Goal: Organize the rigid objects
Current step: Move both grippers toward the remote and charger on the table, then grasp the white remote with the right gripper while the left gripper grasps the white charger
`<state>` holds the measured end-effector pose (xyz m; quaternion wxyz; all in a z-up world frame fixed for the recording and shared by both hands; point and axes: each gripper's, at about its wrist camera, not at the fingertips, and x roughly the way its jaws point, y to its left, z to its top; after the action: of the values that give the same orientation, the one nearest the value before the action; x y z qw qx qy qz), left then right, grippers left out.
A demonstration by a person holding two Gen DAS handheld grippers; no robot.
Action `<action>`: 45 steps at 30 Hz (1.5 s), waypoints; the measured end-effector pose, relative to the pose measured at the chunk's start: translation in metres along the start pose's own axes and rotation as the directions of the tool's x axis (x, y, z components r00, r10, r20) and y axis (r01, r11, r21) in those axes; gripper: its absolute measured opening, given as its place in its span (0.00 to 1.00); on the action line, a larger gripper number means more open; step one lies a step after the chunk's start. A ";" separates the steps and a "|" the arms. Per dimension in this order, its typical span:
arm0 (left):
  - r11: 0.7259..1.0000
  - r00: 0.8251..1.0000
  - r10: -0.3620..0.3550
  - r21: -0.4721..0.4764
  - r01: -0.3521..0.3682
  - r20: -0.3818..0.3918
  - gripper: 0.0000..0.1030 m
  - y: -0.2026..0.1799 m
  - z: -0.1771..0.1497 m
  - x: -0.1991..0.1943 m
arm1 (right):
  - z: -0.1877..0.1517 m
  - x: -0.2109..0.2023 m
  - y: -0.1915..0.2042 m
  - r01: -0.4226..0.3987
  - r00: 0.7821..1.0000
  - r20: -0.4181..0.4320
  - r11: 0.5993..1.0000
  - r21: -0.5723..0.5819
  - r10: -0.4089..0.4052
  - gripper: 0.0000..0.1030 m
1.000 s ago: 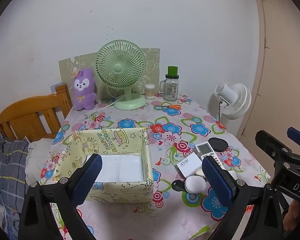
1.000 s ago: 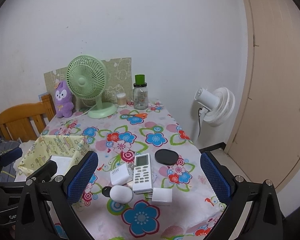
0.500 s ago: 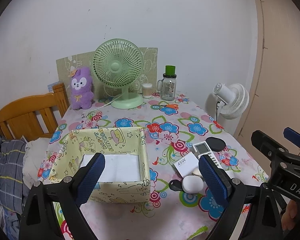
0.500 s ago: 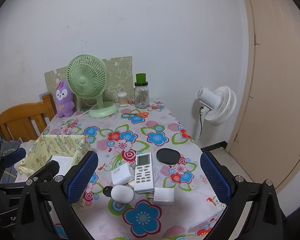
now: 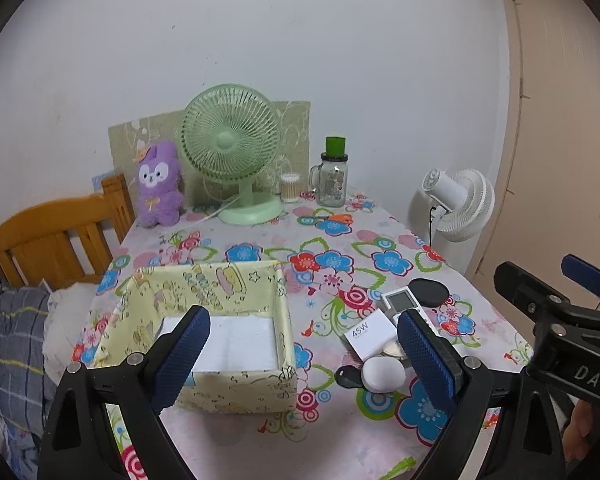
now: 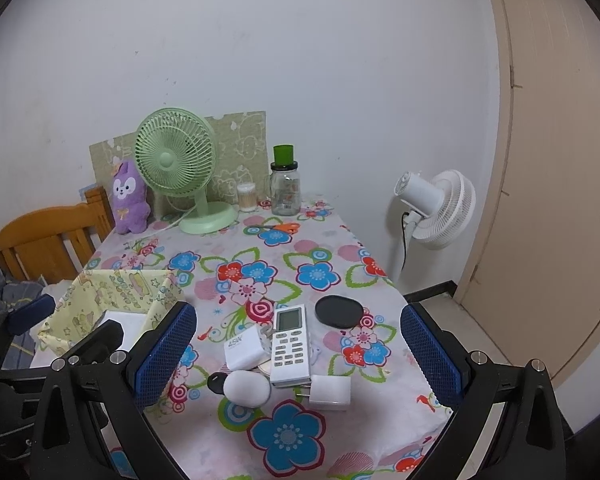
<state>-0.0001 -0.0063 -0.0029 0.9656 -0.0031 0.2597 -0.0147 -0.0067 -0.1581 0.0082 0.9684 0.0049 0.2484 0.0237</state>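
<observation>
We are finding the task barely begun. At the left, the yellow fabric box [image 5: 220, 332] is sitting on the flowered table [image 6: 300, 240] with only a flat white sheet showing on its floor; none of the loose items are lying inside it, as far as we are able to see past the near wall. The left gripper [image 5: 302, 348] is hanging over the near side of the box, its jaws having just been narrowing a little and now standing wide apart with nothing between the pads.

Moving rightward, the items awaiting sorting are clustered together, well apart from the box: a white charger [image 6: 244, 347] marked 45W, a white oval case [image 6: 247, 388] with a small black tag [image 6: 216, 382] touching it, the remote control [image 6: 291, 346], a second white plug [image 6: 329, 392] and a black disc [image 6: 339, 311]. Something round seems to be lying under the pile, though we are not making it out clearly.

The right gripper [image 6: 298, 354] is hovering above this cluster, jaws released and holding nothing.

We are judging every pick and placement still outstanding.
</observation>
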 end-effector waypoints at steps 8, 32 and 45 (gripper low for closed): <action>0.999 0.998 -0.028 -0.032 0.027 -0.048 0.94 0.000 0.000 0.012 | 0.000 0.008 0.000 0.005 1.000 -0.017 1.000 -0.006 -0.006 1.00; 0.999 0.994 -0.040 0.002 0.041 -0.100 0.88 -0.036 -0.002 0.043 | -0.003 0.045 -0.018 0.003 0.998 -0.068 1.000 -0.002 -0.004 0.97; 0.997 0.981 -0.076 0.003 0.078 -0.179 0.82 -0.074 -0.010 0.078 | -0.008 0.074 -0.043 0.026 0.993 -0.115 0.999 -0.022 -0.028 0.91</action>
<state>0.0603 -0.0823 -0.0493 0.9371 -0.0068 0.3449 -0.0536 0.0562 -0.1977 -0.0354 0.9526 -0.0097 0.3037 0.0134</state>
